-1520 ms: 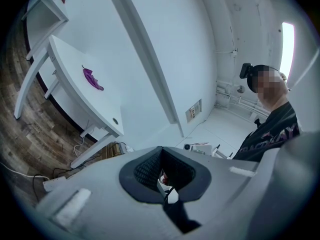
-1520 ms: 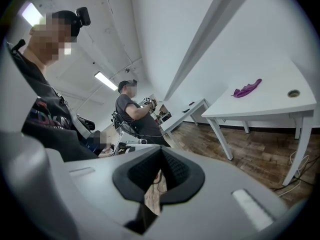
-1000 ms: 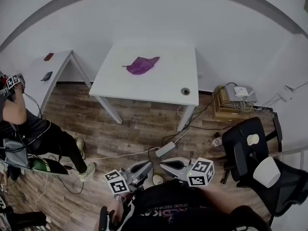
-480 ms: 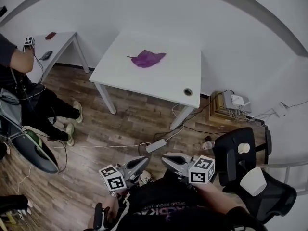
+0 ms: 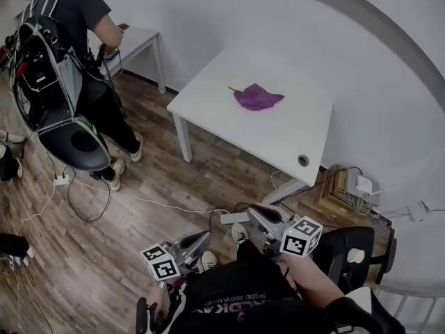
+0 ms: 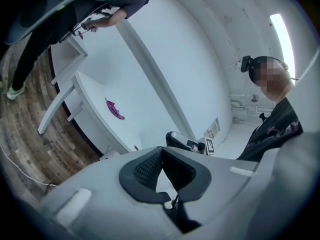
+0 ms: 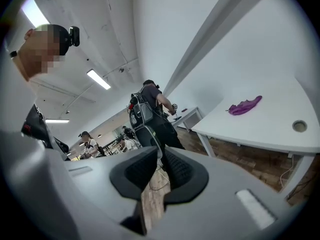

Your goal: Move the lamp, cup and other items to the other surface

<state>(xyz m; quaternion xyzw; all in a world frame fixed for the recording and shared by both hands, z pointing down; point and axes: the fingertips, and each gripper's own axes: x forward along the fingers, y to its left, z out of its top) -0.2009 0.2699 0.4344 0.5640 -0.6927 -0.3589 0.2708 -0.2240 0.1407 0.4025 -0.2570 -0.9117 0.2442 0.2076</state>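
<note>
Left claw (image 6: 161, 151): jaw tips together, nothing between them. Beyond it is a white counter (image 6: 95, 101) with a purple cloth (image 6: 115, 110) lying flat on top, clear of the edges. Wood floor (image 6: 25, 129) on the left. Far left, a standing person (image 6: 50, 24) in dark clothes. Near right, the wearer (image 6: 270, 129) in a dark top.

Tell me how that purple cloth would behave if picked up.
Probably floppy: the purple cloth lies crumpled in folds, so it would likely drape. It looks thin, so probably light. On the smooth white table, a push may bunch it.
</note>
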